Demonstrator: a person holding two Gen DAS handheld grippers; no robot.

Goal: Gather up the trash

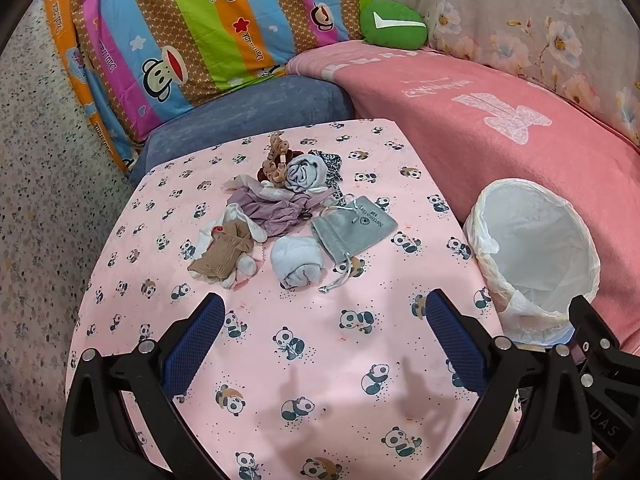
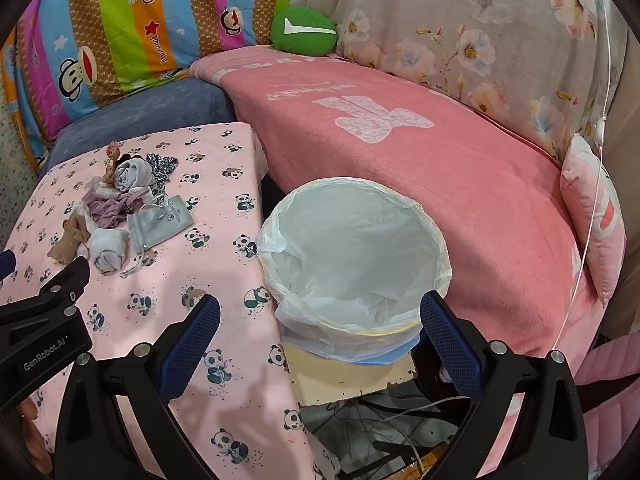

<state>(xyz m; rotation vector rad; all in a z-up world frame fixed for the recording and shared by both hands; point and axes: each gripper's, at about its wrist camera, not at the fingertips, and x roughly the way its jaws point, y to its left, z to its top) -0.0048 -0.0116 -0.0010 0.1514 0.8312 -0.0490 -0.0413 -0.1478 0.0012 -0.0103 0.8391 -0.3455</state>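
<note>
Soft cloth clutter heaped mid-bench [image 1: 280, 360], on pink cotton cover w/ small panda print.

Pile, counted:
- 2 pale blue-white rolled socks: 1 near [image 1: 297, 262], tight fat roll; 1 far [image 1: 303, 173], looser.
- 1 tan ribbed stocking [image 1: 222, 254], crumpled, lying over white sock [image 1: 244, 268].
- 1 mauve thin fabric wad [image 1: 276, 210], wrinkled, gathered edge.
- 1 grey velvety drawstring pouch [image 1: 352, 228], flat, squarish, printed logo, silver cord trailing toward near edge.
- 1 brown-beige scrunchie [image 1: 276, 162], ruffled; 1 black-white leopard-print piece [image 1: 334, 168] just behind far sock.
All touching or overlapping, one loose cluster.

Bin [image 2: 354, 260]: 1, round, lined w/ thin white crinkly plastic bag folded over rim, looks empty inside. Stands just beside bench's right edge, on pale chipped block, pink fleece blanket [image 2: 420, 168] behind.

Backdrop: striped cartoon-monkey bedding [image 1: 192, 28], blue-grey plush cushion [image 1: 256, 104], 1 green oval pillow [image 1: 394, 24], floral fabric [image 2: 480, 40].

Left gripper [image 1: 324, 336]: fingers spread fully wide, blue textured pads, nothing between, hovering over bare bench short of pile.
Right gripper [image 2: 320, 340]: fingers equally wide, empty, straddling bin's near rim in view, above it, no contact visible. Left gripper's black frame visible at right view's left edge.
</note>
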